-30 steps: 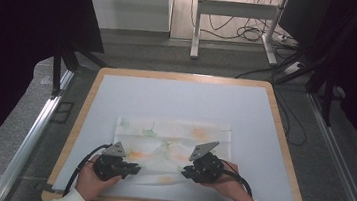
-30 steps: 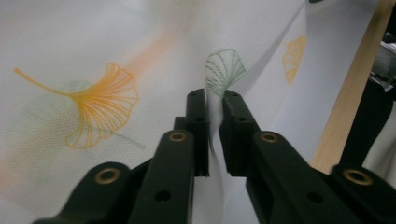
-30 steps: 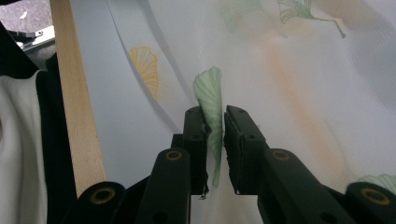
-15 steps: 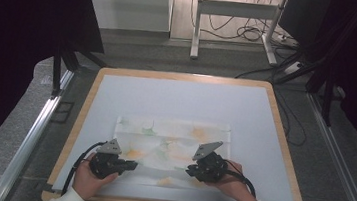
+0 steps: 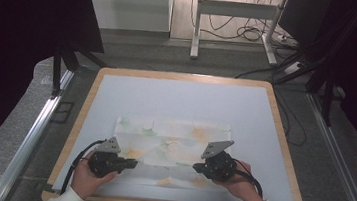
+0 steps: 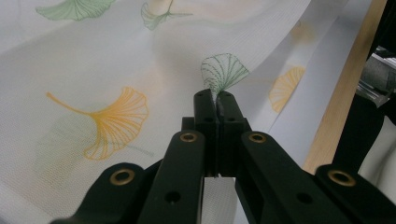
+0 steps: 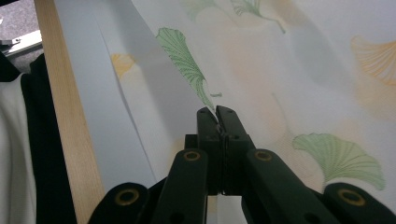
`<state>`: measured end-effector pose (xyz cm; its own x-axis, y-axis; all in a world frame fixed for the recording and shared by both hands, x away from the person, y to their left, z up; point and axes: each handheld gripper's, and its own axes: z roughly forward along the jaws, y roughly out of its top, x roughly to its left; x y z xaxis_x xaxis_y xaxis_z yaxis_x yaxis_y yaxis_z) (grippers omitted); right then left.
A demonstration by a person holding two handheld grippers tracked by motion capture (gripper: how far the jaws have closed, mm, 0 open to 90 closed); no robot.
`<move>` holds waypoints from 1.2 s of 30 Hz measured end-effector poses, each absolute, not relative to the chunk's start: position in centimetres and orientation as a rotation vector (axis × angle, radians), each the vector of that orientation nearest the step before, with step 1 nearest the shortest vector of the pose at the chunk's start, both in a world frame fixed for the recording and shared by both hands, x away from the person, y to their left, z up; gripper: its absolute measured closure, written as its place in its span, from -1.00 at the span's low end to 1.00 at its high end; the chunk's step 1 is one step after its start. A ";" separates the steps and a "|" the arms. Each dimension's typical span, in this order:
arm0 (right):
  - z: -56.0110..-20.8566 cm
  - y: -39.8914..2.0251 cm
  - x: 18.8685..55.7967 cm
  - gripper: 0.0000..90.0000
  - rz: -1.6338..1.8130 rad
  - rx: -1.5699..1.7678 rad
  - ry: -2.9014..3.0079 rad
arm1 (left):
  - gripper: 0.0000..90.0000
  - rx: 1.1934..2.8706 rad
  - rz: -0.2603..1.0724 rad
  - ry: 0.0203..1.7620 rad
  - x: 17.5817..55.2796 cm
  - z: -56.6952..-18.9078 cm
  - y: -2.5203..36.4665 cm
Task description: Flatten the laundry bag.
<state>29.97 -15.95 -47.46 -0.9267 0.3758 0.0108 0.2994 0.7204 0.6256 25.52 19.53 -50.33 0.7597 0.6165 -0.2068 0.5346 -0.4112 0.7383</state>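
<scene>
A thin white cloth [image 5: 171, 147] printed with green and orange ginkgo leaves lies on the table, its near part folded back over itself. My left gripper [image 5: 132, 164] is at the cloth's near left and is shut on the cloth edge [image 6: 218, 99]. My right gripper [image 5: 195, 168] is at the near right, also shut on the cloth [image 7: 215, 112]. In both gripper views the jaws are pressed together with fabric pinched between the tips. The cloth [image 6: 116, 70] rises slightly from the table around each grip.
The table has a pale blue-white surface [image 5: 176, 98] with a wooden rim [image 5: 283, 136]. The wooden edge [image 7: 65, 116] runs close beside the right gripper. Beyond the table stand a metal frame [image 5: 234, 26] and floor cables [image 5: 243, 34].
Both grippers have moved toward the near edge of the table, drawing the near part of the cloth along with them. The left hand dropped lower and a little to the right.
</scene>
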 end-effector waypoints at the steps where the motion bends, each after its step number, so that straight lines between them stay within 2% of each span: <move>1: -47.1 -16.0 30.0 0.96 0.988 0.555 2.795 | 0.99 2.099 0.124 0.862 25.7 -50.2 19.5; 14: -42.2 -16.4 33.3 0.96 1.041 0.536 2.627 | 0.98 2.050 0.223 0.836 29.5 -45.7 19.0; 36: -41.3 -15.8 39.2 0.95 1.049 0.645 2.544 | 0.96 2.042 0.328 0.859 34.4 -43.6 18.7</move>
<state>39.23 -15.75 -41.30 -0.8491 0.5157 -0.1141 0.2852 0.6295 0.7227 34.40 18.65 -43.64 0.7268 0.6816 -0.0843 0.4515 -0.3816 0.8066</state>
